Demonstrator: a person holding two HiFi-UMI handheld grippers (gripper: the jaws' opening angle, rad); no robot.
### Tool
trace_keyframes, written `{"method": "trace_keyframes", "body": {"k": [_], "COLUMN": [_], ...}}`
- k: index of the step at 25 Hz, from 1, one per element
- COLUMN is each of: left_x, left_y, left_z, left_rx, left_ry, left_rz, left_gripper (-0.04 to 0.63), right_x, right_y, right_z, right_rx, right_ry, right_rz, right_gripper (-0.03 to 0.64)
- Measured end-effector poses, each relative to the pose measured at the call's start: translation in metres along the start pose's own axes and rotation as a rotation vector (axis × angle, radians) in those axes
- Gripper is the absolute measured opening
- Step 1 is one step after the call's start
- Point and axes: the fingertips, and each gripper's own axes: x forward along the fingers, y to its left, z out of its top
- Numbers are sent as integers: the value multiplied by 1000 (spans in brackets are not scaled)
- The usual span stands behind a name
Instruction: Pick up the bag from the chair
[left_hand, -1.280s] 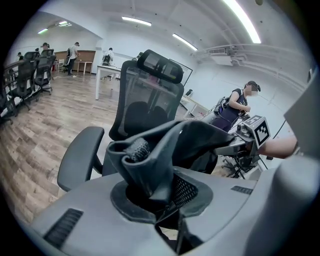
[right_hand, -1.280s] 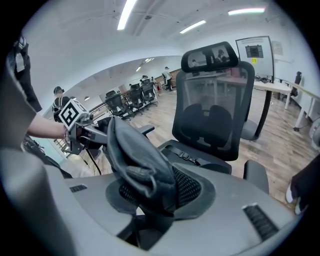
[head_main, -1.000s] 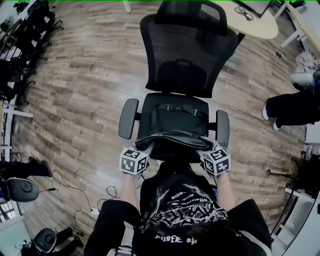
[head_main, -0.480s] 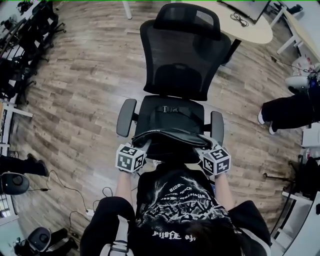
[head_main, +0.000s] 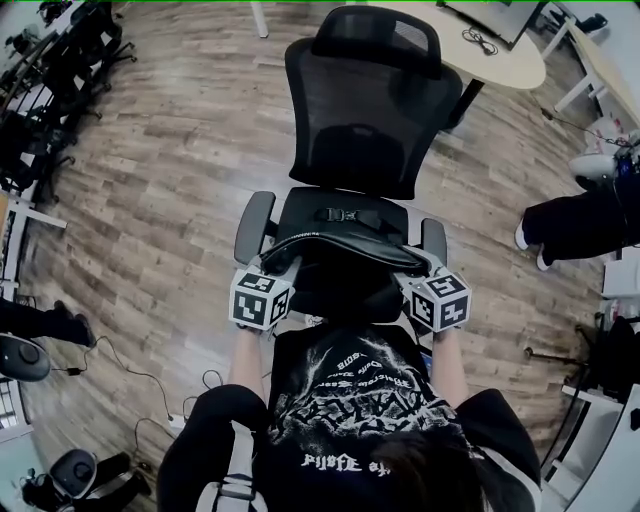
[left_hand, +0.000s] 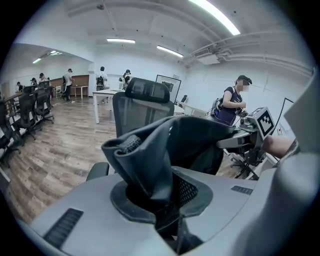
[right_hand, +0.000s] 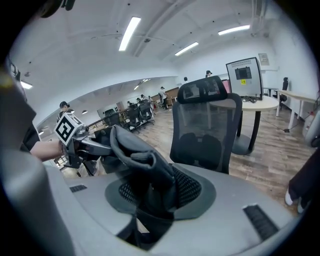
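Note:
A black bag (head_main: 340, 250) hangs stretched between my two grippers, lifted above the seat of a black mesh office chair (head_main: 365, 110). My left gripper (head_main: 274, 268) is shut on the bag's left end; the dark fabric (left_hand: 150, 155) bunches up out of its jaws. My right gripper (head_main: 418, 270) is shut on the bag's right end, where the folded fabric (right_hand: 145, 175) is pinched. In the left gripper view the right gripper (left_hand: 257, 132) shows across the bag. The left gripper (right_hand: 75, 137) shows likewise in the right gripper view. A strap with a buckle (head_main: 345, 213) lies on the seat.
The chair's armrests (head_main: 252, 226) flank the seat on a wooden floor (head_main: 170, 180). A round table (head_main: 500, 50) stands behind the chair. A seated person's legs (head_main: 575, 220) are at the right. Other chairs (head_main: 50, 90) line the left side, and cables lie at the lower left.
Both grippers have risen with the bag, which has come up off the seat front and now hangs higher between them. The chair has not moved.

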Motion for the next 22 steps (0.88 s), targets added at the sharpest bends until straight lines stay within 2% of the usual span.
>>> {"method": "trace_keyframes", "body": {"k": [8,22], "left_x": [-23,-83], "left_y": [-3,-15], "left_z": [41,123], "left_rx": [45,203], "left_ry": [-77,-269], "left_rz": [-28,14], "left_gripper": [67,61], "right_x": [-17,-57], "right_y": [7,27], "right_z": [44,126], "right_rx": [-43,-181], "right_ry": [-38,-201], "right_rz": [0,-4], "right_gripper": [147,147]}}
